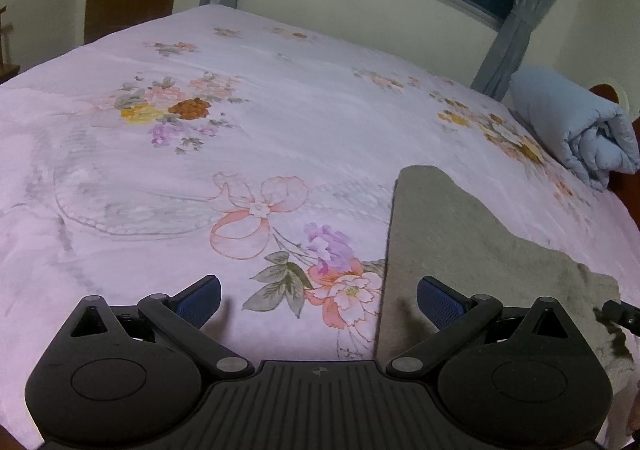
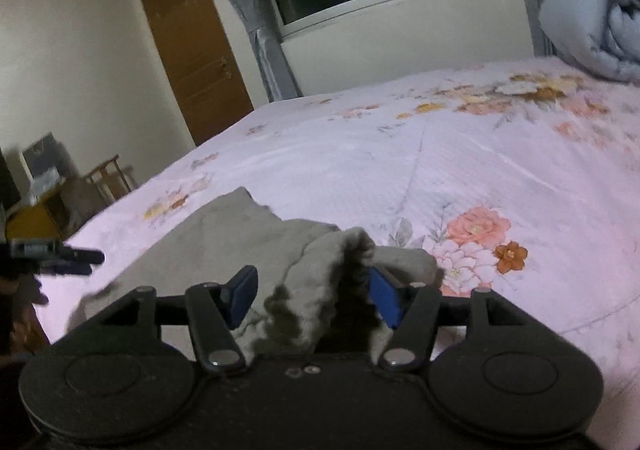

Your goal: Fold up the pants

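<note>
Lying on the near right part of a floral pink bedspread (image 1: 280, 138), a pair of grey fleece pants (image 1: 460, 250) waits to be folded, one corner reaching toward the far side of the bed. The left gripper (image 1: 318, 300) hovers above the bedspread with its blue-padded jaws spread wide and nothing between them, the left edge of the pants passing just under its right finger. In the right wrist view, the right gripper (image 2: 312, 300) has a raised, bunched fold of the pants (image 2: 320, 274) standing between its jaws; the cloth lies against the right pad (image 2: 382, 300), while the left pad appears to stand clear, so a firm pinch cannot be confirmed. The fabric looks soft, light and limp, likely to sag and crumple rather than hold a crease, with little risk of slipping from rubbery pads. Hems, waistband or outer corners would probably offer the surest hold. A rolled pale blue quilt (image 1: 576, 134) sits at the far right of the bed.
</note>
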`<action>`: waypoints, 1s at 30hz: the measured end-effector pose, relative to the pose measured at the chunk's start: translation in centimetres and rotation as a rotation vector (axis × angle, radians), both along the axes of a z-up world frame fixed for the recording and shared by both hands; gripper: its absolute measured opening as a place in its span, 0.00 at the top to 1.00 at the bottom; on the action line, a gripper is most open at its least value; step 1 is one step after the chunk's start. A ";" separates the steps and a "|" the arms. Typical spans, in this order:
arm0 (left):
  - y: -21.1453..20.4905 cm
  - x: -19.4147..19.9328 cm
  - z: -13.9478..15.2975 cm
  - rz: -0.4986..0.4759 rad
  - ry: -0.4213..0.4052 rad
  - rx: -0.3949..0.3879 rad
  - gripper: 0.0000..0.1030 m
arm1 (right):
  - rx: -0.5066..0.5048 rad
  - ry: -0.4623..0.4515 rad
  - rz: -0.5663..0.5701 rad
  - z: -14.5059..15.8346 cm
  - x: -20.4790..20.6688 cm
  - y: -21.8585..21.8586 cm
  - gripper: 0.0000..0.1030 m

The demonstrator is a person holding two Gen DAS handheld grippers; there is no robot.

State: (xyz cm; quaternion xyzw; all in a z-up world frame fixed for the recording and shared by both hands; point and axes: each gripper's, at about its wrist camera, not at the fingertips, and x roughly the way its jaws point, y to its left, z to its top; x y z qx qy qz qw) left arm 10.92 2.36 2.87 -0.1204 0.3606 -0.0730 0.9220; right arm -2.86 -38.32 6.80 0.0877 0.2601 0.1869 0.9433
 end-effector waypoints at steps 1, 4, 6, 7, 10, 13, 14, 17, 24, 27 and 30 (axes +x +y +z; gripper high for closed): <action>0.0 0.0 0.1 -0.001 -0.002 0.001 0.00 | 0.013 -0.002 -0.010 0.0 0.0 -0.3 0.44; 0.1 0.0 0.3 -0.001 -0.008 -0.001 0.00 | 0.154 0.053 -0.088 -0.6 1.0 -2.6 0.45; 0.2 -0.1 0.3 0.001 -0.008 0.003 0.00 | 0.199 0.032 -0.104 -0.6 1.0 -3.4 0.45; 0.3 -0.1 0.3 0.002 -0.007 0.007 0.00 | 0.251 0.038 -0.107 -0.8 1.2 -3.9 0.42; 0.6 -0.2 0.2 0.015 0.000 0.008 0.00 | 0.354 0.075 -0.119 -1.7 2.6 -5.1 0.39; 1.1 -0.3 0.2 0.023 0.003 0.011 0.00 | 0.448 0.181 -0.085 -3.6 4.3 -6.2 0.44; 1.2 -0.3 0.2 0.024 0.003 0.012 0.00 | 0.485 0.191 -0.073 -4.0 4.4 -6.6 0.46; 1.3 -0.3 0.1 0.027 0.004 0.017 0.00 | 0.619 0.219 -0.004 -4.9 3.9 -7.5 0.46; 0.6 0.0 0.2 0.009 0.003 0.020 0.00 | 0.750 0.378 -0.008 -6.6 4.8 -8.5 0.49; 0.4 0.0 0.3 0.003 -0.001 0.011 0.00 | 0.537 0.328 0.006 -4.0 4.9 -6.2 0.73; 0.4 -0.2 0.2 0.006 -0.001 -0.001 0.00 | 0.427 0.267 0.014 -1.3 4.7 -4.6 0.84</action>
